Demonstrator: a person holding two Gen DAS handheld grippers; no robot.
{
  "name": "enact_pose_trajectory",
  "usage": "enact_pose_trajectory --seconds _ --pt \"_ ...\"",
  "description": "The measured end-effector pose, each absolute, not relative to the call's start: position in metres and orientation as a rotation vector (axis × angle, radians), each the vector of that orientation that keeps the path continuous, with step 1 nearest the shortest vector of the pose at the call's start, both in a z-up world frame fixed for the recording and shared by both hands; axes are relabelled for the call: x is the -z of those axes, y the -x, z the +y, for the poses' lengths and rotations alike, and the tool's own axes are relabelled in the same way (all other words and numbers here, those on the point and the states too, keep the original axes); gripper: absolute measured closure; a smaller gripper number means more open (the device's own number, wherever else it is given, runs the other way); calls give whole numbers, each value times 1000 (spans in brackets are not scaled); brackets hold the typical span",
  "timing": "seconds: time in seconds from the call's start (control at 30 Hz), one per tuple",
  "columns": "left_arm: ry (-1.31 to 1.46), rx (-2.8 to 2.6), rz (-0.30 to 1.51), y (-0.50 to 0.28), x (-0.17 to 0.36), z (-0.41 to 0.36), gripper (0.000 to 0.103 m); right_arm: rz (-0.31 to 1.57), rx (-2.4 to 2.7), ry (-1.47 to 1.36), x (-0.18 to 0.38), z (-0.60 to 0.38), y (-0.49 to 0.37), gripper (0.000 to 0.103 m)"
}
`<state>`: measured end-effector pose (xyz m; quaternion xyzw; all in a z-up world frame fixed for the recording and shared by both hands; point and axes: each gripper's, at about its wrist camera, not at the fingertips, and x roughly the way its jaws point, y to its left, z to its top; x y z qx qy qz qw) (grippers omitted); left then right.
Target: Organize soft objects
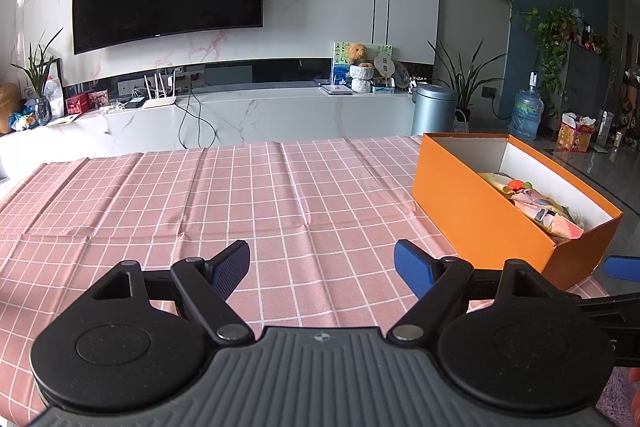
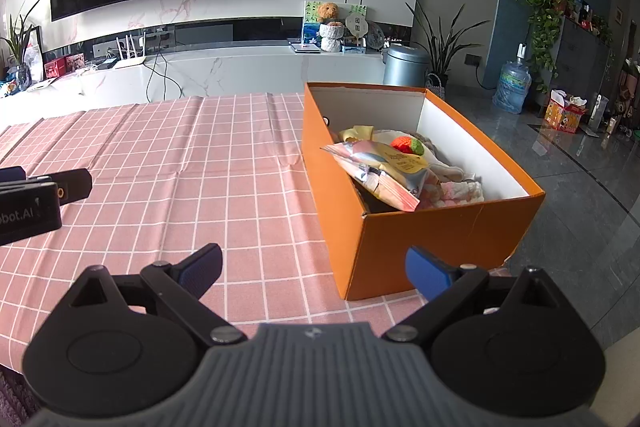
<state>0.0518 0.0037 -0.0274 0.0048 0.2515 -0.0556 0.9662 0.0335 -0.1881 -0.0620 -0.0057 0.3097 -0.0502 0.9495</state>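
Two hand-held grippers hover empty over a table spread with a pink checked cloth [image 1: 240, 195], while the soft things lie heaped in one orange box [image 2: 420, 239] at the table's right end. The left gripper [image 1: 322, 265] has its fingers spread wide apart with nothing between them; from it the box sits at about two o'clock. The right gripper [image 2: 314, 267] is likewise spread and empty, the box's near corner just ahead at about one o'clock.

Inside the box I count one crinkled foil snack bag [image 2: 380, 167] lying on top, one small knitted strawberry [image 2: 407, 145] behind it, one yellow cloth [image 2: 356, 133] toward the far end, and pale fabric [image 2: 460, 191] bunched at the near end; how many pieces that makes cannot be told. No loose soft item shows on the cloth, so the sorting looks close to done.

The risks, as I judge them: the box stands near the table's right edge, and a nudge from the right gripper's fingers against its wall could slide it toward the floor. The foil bag rides high on the heap, so a careless reach could tip it over the rim. The creased cloth could also drag under a low gripper and pull the box with it.
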Motion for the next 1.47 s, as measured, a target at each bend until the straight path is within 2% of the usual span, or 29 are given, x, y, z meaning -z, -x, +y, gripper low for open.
enact_pose_trajectory --seconds 1.47 --pt "2 102 525 -51 27 6 7 636 87 18 59 -191 -33 6"
